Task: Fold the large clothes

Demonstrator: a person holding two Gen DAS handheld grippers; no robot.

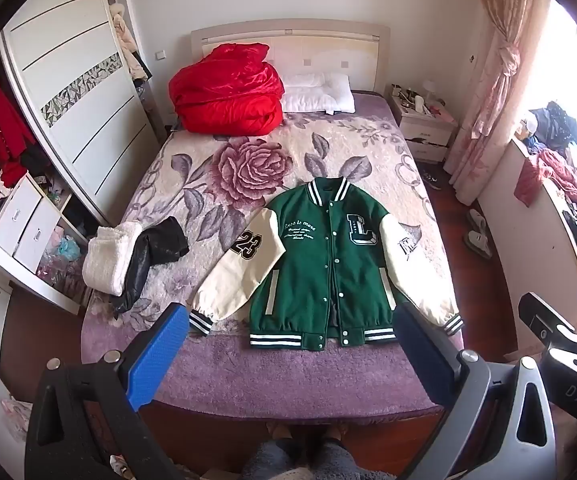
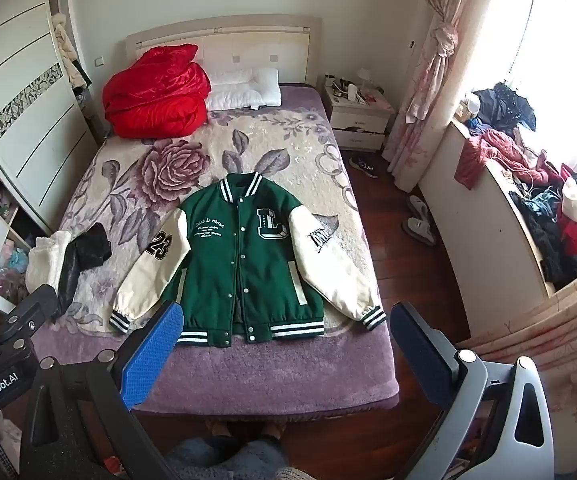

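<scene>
I see the varsity jacket [image 1: 328,264] lying face up and snapped shut near the foot of the bed [image 1: 272,380], collar toward the headboard, hem at the edge of the flowered blanket [image 1: 224,168], and both cream sleeves angled out and down. To me it looks like thick felted wool in the body with smoother, leather-like sleeves, so I expect it to be fairly heavy, soft but bulky, and slow to hold a crease. The sleeves may slide on the pads, while the ribbed cuffs and hem band should give a surer bite. I would take the sleeve with the 23 patch [image 1: 232,276] at or just above its striped cuff, and the far sleeve [image 2: 336,264] the same way, and lay each across the chest before lifting the hem. My left claw [image 1: 292,356] hangs spread wide over the foot of the bed, holding nothing; my right claw [image 2: 288,354] is likewise spread and empty, well short of the cloth. A white fleece and black garment [image 1: 136,260] lie apart on the left, and a red quilt [image 1: 228,88] and pillow [image 1: 320,92] sit by the headboard.
</scene>
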